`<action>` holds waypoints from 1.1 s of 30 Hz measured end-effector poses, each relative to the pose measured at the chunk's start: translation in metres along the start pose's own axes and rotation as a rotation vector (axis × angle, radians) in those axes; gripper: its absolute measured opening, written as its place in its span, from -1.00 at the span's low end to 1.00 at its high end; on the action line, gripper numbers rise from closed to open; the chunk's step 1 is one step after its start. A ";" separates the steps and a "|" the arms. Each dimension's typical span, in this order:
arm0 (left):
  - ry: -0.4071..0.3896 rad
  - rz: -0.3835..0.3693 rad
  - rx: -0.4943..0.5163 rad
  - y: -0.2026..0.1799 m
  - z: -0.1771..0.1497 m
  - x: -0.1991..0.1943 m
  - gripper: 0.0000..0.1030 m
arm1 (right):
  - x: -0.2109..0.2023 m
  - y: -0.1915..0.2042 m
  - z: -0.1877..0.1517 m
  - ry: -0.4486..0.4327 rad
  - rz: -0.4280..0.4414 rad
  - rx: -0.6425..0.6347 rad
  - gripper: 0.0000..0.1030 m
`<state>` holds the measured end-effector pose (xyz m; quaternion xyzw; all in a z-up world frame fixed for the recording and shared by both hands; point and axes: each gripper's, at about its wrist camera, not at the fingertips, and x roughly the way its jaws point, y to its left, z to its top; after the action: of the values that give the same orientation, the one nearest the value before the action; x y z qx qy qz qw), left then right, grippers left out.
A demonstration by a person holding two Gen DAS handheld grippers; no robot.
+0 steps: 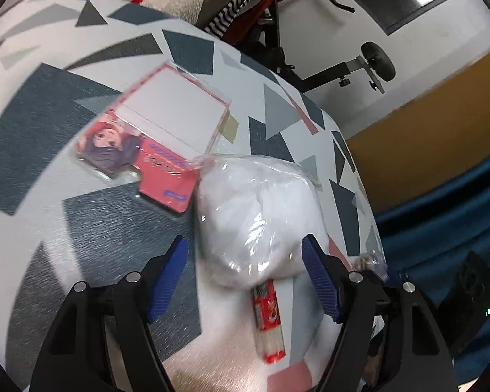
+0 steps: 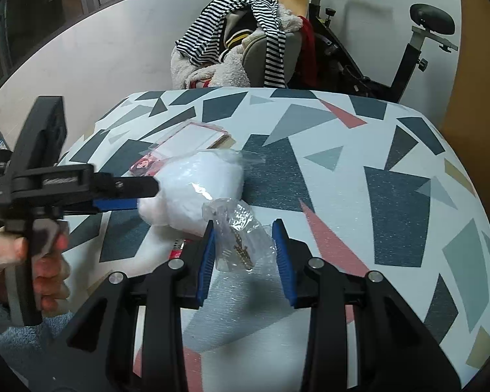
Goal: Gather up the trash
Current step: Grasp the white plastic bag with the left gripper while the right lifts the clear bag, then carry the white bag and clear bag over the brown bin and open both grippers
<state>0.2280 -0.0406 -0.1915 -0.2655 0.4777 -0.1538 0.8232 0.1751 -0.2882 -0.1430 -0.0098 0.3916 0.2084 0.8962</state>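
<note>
A white stuffed clear plastic bag [image 1: 259, 215] lies on the patterned table [image 1: 81, 222], also in the right wrist view [image 2: 192, 189]. My left gripper [image 1: 245, 251] is open, its blue pads on either side of the bag's near end. A red and white wrapper [image 1: 268, 320] lies under the bag. A small crumpled clear bag with brown bits [image 2: 240, 245] lies between the open pads of my right gripper [image 2: 244, 230]. A red card pack with a white pad in clear film [image 1: 153, 130] lies beyond the white bag.
A chair heaped with striped and fleece clothes [image 2: 241, 39] stands behind the table. An exercise bike [image 2: 418, 42] stands at the back right. The left gripper's body and the hand holding it [image 2: 36, 196] fill the left of the right wrist view.
</note>
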 end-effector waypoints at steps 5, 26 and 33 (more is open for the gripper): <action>0.013 0.011 0.075 -0.010 0.002 0.006 -0.27 | -0.002 -0.006 -0.002 0.002 -0.009 0.005 -0.29; -0.136 0.112 0.416 -0.015 -0.054 -0.145 -0.38 | -0.040 0.046 -0.005 -0.020 0.068 -0.077 -0.29; -0.132 0.112 0.417 0.004 -0.103 -0.182 -0.37 | -0.061 0.073 -0.023 -0.009 0.095 -0.097 -0.29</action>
<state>0.0481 0.0249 -0.1077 -0.0720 0.3948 -0.1854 0.8970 0.0945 -0.2477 -0.1051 -0.0336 0.3770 0.2695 0.8855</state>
